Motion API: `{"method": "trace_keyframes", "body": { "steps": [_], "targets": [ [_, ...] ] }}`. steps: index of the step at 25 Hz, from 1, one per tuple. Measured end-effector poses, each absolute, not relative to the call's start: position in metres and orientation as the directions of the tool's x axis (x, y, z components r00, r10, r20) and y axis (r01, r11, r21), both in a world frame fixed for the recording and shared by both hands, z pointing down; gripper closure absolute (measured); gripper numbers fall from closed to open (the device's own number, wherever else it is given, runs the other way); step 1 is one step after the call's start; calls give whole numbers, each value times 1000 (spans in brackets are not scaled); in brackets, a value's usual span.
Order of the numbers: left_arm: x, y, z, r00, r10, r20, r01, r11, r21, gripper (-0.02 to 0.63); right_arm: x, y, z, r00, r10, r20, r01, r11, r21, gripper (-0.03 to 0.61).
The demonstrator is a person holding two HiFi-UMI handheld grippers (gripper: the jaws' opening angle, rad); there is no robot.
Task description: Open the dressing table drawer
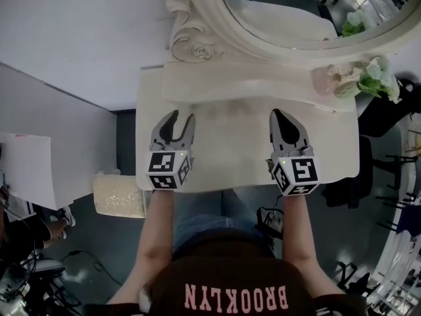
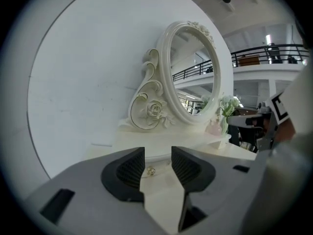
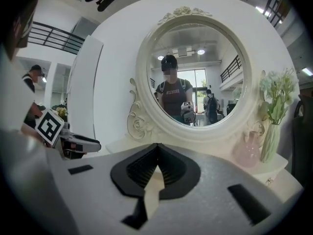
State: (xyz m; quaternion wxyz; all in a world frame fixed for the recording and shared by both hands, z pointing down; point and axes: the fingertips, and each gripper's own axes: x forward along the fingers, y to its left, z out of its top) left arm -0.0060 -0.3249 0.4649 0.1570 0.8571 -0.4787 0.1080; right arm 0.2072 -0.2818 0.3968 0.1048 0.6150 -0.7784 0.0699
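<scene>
The two fingers (image 2: 128, 174) of the left gripper (image 2: 158, 149) stand apart, with nothing pressed between them. Looking along them, one small gold knob (image 2: 150, 171) shows in the gap, clear of both pads. It sits on the drawer (image 2: 159, 166), which lies shut in the front of the low raised tier (image 1: 250, 83) under the mirror (image 1: 289, 18).

The two fingers of the right gripper (image 3: 157, 146) meet at their tips and hold nothing.

From the head view, both grippers hover side by side over the bare top of the white dressing table (image 1: 230, 153), well apart from each other. The left gripper's tips are near the tier's left end. Each gripper carries one marker cube, two in all: (image 1: 168, 170) and (image 1: 297, 174). One forearm runs back from each cube.

On the tier's right end stands one pink vase (image 1: 327, 81) with one bunch of pale flowers (image 1: 378, 78). The single oval mirror has a carved scroll and rose (image 1: 191, 45) at the left foot of its frame.
</scene>
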Motion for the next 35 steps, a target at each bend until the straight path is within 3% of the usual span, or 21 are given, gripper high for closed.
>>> {"method": "trace_keyframes", "body": {
  "steps": [14,26,35],
  "targets": [
    [20,-321,546,428,-749,505,-891,-444,96,456,229,-258,490,-224,-894,388,-974,223,-48,588],
    [18,-353,575,316,-780,541,-934,-355,34,457,237,-250,516,-221,-881,418,-974,217,-58,588],
    [18,-365,584,274,-796,539,-935,-352,-45,531,250,-242,529,-186,-877,443,-982,178,-61,588]
  ]
}}
